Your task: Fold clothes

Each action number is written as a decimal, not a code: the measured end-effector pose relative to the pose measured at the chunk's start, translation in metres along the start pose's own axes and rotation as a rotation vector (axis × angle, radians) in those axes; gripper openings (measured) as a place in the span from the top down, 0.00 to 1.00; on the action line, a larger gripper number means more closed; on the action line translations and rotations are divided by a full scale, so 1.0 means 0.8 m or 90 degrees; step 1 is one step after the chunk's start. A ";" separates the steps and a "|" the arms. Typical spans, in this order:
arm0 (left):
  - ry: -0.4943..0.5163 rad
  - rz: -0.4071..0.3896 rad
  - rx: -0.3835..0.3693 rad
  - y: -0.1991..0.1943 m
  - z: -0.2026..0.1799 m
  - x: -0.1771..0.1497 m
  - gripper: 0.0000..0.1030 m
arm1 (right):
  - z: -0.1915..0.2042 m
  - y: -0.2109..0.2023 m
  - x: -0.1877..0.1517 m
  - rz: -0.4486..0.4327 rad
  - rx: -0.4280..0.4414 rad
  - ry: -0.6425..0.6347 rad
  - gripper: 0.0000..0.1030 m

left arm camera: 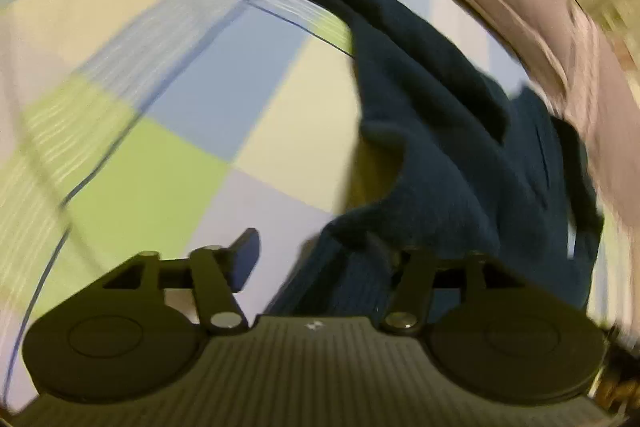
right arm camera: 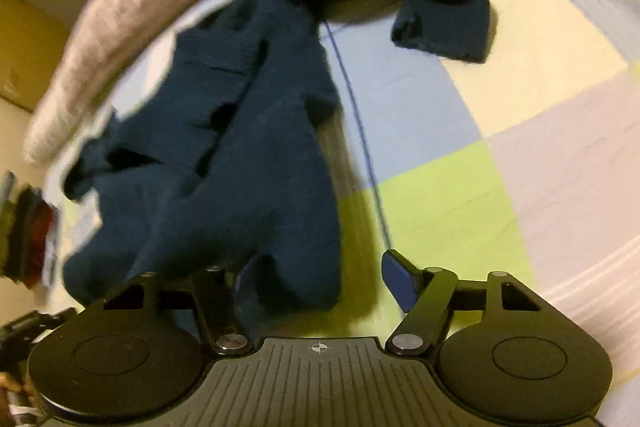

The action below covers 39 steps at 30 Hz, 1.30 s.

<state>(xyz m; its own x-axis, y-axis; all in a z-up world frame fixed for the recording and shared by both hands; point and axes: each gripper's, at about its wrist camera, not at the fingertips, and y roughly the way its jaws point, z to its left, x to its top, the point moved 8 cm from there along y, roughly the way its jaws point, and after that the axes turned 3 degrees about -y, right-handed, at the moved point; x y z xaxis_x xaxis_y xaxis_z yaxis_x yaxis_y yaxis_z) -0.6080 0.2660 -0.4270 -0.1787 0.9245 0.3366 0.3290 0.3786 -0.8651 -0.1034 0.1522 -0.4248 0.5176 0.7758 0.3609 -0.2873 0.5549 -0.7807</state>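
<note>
The garment (right arm camera: 256,131), dark blue and knitted, lies rumpled in a long strip on the bed (right arm camera: 520,99), whose checked cover shows green, blue, cream and lilac squares. It is bunched, not spread flat, which suggests the folding has hardly begun and the cloth first needs straightening. A pale pillow or rolled quilt (right arm camera: 132,7) runs along the far edge of the bed, beyond the garment.

Right gripper (right arm camera: 316,279): its fingers stand spread apart, grasping nothing. The right finger (right arm camera: 400,279) is clear of the cloth, with bare green cover in front of it. The left finger is hidden under the near end of the garment, so the cloth lies over that side and partly in the gap. From there the garment runs away ahead and to the left, and one limb of it curls off to the right at the far end.

Left gripper (left arm camera: 320,255): here too the fingers look parted. The left finger (left arm camera: 244,255) stands free over the lilac square. The right finger is covered by a fold of the garment (left arm camera: 452,131), which rises from that side and stretches away ahead and to the right. Whether that finger presses on cloth cannot be told; both views are blurred.

With each gripper at one end, a pinch at the two ends seems likely to follow.
</note>
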 end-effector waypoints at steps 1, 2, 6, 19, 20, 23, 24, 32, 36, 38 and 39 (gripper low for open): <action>0.030 0.011 -0.007 0.013 -0.007 0.001 0.44 | 0.001 0.002 0.000 -0.022 0.016 -0.001 0.33; 0.062 0.016 -0.009 0.023 -0.014 0.002 0.46 | 0.004 0.004 0.000 -0.029 0.026 -0.006 0.33; 0.102 0.025 -0.061 0.025 -0.039 0.003 0.91 | 0.028 0.024 0.006 0.025 0.036 -0.060 0.90; 0.026 0.164 0.046 -0.046 0.004 -0.112 0.88 | 0.021 -0.067 -0.031 0.201 -0.028 -0.077 0.94; 0.058 0.178 0.090 -0.038 0.003 -0.118 0.83 | 0.014 -0.056 -0.045 0.224 -0.047 -0.077 0.94; 0.131 0.157 0.149 -0.039 -0.013 -0.105 0.80 | -0.001 -0.032 -0.080 0.308 -0.133 -0.136 0.64; 0.150 0.133 0.161 -0.046 -0.021 -0.092 0.81 | 0.001 -0.033 -0.081 0.309 -0.155 -0.180 0.50; 0.406 -0.034 0.088 -0.037 -0.133 0.020 0.58 | 0.034 -0.049 0.059 0.039 -0.238 -0.373 0.41; 0.605 -0.073 0.054 0.022 -0.196 0.042 0.53 | 0.068 -0.004 0.130 -0.030 -0.276 -0.535 0.40; 0.712 -0.096 0.057 0.056 -0.222 0.044 0.50 | 0.083 0.024 0.157 -0.049 -0.264 -0.581 0.40; 0.765 -0.106 0.061 0.073 -0.233 0.043 0.50 | 0.090 0.038 0.171 -0.059 -0.258 -0.604 0.40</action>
<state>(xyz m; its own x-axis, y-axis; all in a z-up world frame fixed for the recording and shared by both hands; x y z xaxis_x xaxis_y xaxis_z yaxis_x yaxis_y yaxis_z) -0.4222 0.3277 -0.3966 0.7773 0.3353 0.5323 0.3051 0.5390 -0.7851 -0.0993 0.2967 -0.3625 -0.3753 0.7502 0.5444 0.1042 0.6178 -0.7794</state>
